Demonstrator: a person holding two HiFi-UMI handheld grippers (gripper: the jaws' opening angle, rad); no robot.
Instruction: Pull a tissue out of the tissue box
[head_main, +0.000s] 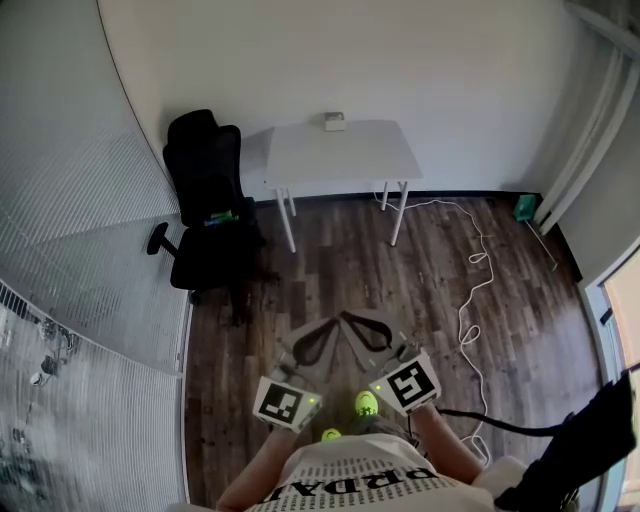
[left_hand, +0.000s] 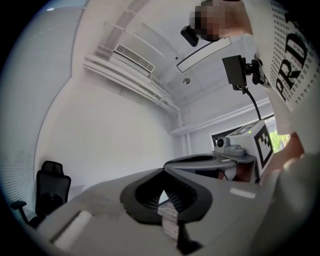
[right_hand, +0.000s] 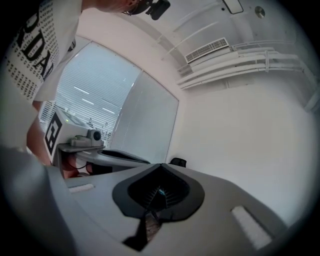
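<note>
Both tools are closed and hold nothing. The left tool (head_main: 326, 330) shows in its own view (left_hand: 164, 171) with its two jaws brought together at the tips, and only the bare wall (left_hand: 110, 135) shows through the gap behind them. The right tool (head_main: 362, 322) is the same in its own view (right_hand: 160, 166): jaws meeting at the tips, nothing between the pads. From the head view the two tools are held side by side close in front of the person's body, their tips nearly touching each other and aimed toward the white bench (head_main: 340, 160).

That bench stands against the far wall, well apart from both tools, with dark wooden floor (head_main: 330, 270) between. The tissue box (head_main: 334, 121) sits on the bench's back edge, near the middle and right up against the wall; it is too small to tell whether a tissue sticks out of it. Left of the bench stands a black office chair (head_main: 205, 200). Right of the bench a white cable (head_main: 470, 290) trails across the floor.
</note>
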